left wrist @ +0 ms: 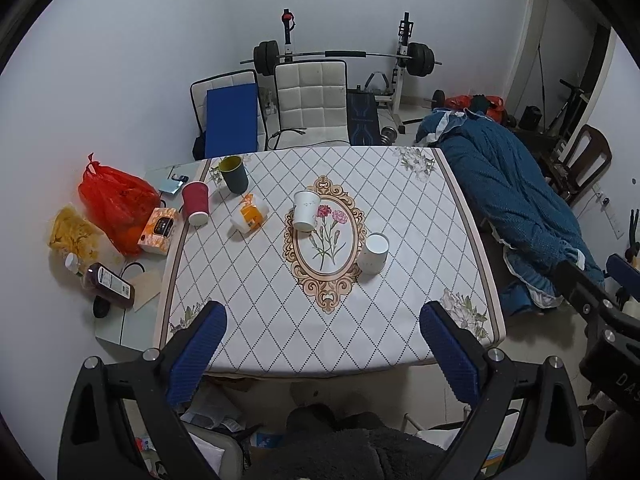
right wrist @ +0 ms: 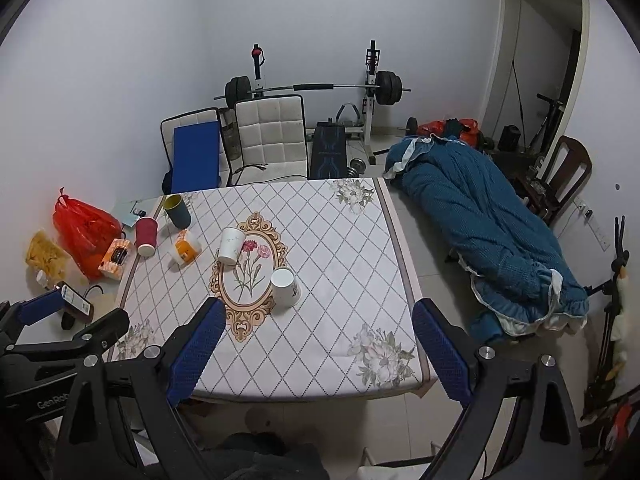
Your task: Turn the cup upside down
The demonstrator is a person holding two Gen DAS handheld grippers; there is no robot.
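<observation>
Several cups stand on the patterned tablecloth (left wrist: pixel 400 208). A white paper cup (left wrist: pixel 305 210) (right wrist: pixel 230 246) stands mouth up near the middle. A second white cup (left wrist: pixel 374 253) (right wrist: pixel 285 286) stands upside down to its right. A red cup (left wrist: pixel 195 202) (right wrist: pixel 146 236), a dark green cup (left wrist: pixel 234 174) (right wrist: pixel 177 210) and an orange-and-white cup (left wrist: pixel 250 216) (right wrist: pixel 185 251) lying on its side are at the left. My left gripper (left wrist: pixel 322 348) and right gripper (right wrist: pixel 316 344) are both open and empty, held back at the table's near edge.
A red bag (left wrist: pixel 114 200), a yellow bag (left wrist: pixel 72 232), an orange tissue box (left wrist: pixel 159 231) and a bottle (left wrist: pixel 108 282) lie on the side table at the left. White chairs (left wrist: pixel 310 104) and a barbell rack stand behind. A blue quilt (left wrist: pixel 516 208) lies on the right.
</observation>
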